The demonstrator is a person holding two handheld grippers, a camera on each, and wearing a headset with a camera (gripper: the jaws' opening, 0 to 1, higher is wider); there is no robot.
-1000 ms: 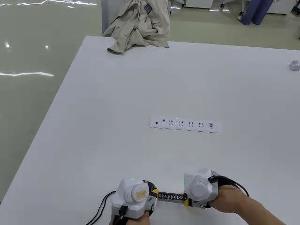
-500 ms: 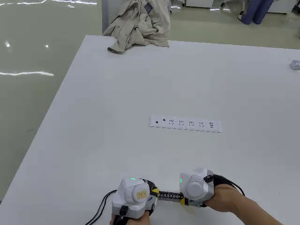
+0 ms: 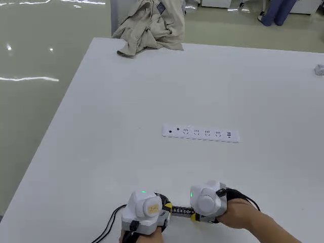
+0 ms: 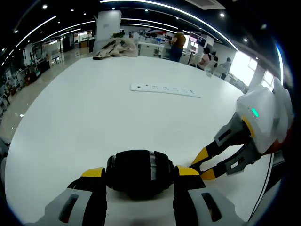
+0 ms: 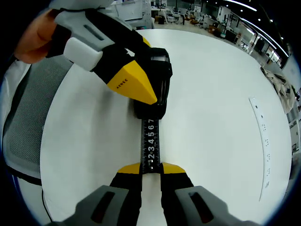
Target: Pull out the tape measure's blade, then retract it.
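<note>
On the near side of the power strip [image 3: 200,134], well apart from it and close to the table's [image 3: 126,126] front edge, the tape measure [image 4: 136,162] sat between the two grippers. The left gripper [image 4: 140,172] was closed around the black case, with one yellow pad pressed against each flank, so the case bulged up between its jaws in the left gripper view. The right gripper [image 5: 151,168] stood just beside it, on the side that lay under the strip's right half. Its jaws were pinched narrow on the tip of the blade [image 5: 151,143].

In the right gripper view, a short stretch of blade with printed numerals ran straight from the yellow pads to the mouth of the case. It lay low over the white tabletop; whether it touched the surface could not be told. In the head view, that stretch showed as a thin dark strip bridging the small gap between the two white gripper bodies.

A hand [image 3: 243,215] gripped the right gripper from behind. A black cable [image 3: 109,230] trailed off the left gripper toward the table edge. Far beyond the power strip, at the table's far left corner, lay a crumpled beige garment [image 3: 149,25].
</note>
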